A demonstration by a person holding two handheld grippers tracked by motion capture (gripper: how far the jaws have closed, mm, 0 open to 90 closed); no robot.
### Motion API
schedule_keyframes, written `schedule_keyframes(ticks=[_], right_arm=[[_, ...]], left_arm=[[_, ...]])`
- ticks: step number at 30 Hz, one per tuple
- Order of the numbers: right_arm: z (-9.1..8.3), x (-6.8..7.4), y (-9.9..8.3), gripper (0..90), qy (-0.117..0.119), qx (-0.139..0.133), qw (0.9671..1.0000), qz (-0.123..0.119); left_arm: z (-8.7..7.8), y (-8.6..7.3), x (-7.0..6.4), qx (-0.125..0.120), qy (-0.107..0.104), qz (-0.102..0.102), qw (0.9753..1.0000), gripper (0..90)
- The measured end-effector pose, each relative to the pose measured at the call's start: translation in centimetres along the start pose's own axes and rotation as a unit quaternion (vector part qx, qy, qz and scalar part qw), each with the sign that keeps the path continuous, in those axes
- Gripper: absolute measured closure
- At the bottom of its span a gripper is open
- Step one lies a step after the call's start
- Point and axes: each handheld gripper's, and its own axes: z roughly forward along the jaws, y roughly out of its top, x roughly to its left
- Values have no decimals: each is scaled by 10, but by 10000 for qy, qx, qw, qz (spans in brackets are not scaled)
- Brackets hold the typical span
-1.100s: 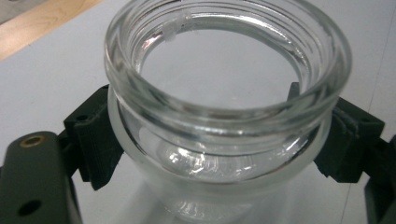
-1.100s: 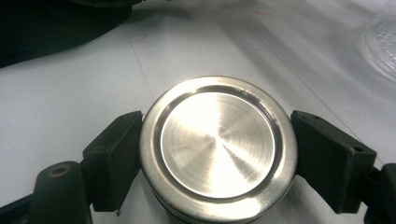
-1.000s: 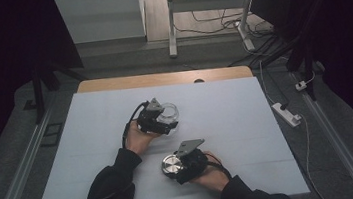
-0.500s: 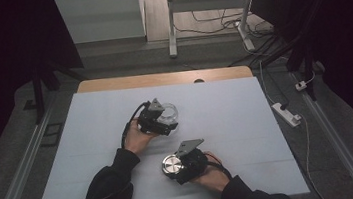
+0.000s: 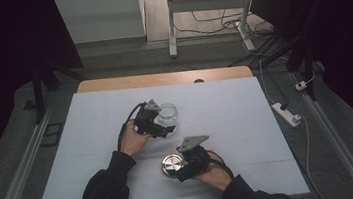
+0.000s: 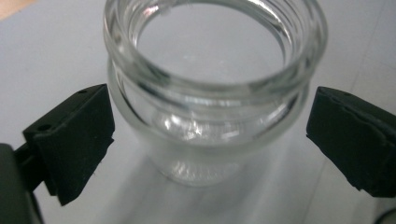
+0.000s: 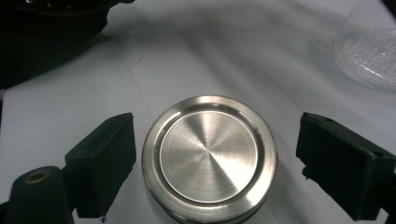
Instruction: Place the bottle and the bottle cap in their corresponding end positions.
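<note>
High view: left gripper point(image 5: 165, 126) mid-frame, jaws spread around the upright glass jar point(image 5: 167, 114), not touching. Right gripper point(image 5: 179, 167) lower centre, jaws spread either side of the steel lid point(image 5: 172, 164), flat on the white table point(image 5: 247, 121).

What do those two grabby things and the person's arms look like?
Each gripper, left and right, is black with two blocky black jaws, a grey three-cornered plate on top and a black cable trailing back. The person wears dark long sleeves.
</note>
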Motion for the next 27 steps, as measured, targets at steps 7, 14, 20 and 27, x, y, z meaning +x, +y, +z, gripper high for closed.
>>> schedule_keyframes(ticks=[7, 14, 20, 27], right_arm=[[-6, -2, 2, 83, 21, -45, 9999, 101], [-13, -2, 2, 44, 34, -25, 9998, 172], [-19, -5, 1, 12, 18, -50, 9997, 234], [-24, -8, -1, 6, -88, -5, 9997, 212]], left_arm=[[-13, -9, -6, 75, -18, -21, 10000, 0], [-30, -20, -8, -68, -150, -169, 9997, 0], [-41, -29, -12, -73, -151, -193, 9997, 0], [-51, -36, -19, -93, -214, -189, 9995, 0]])
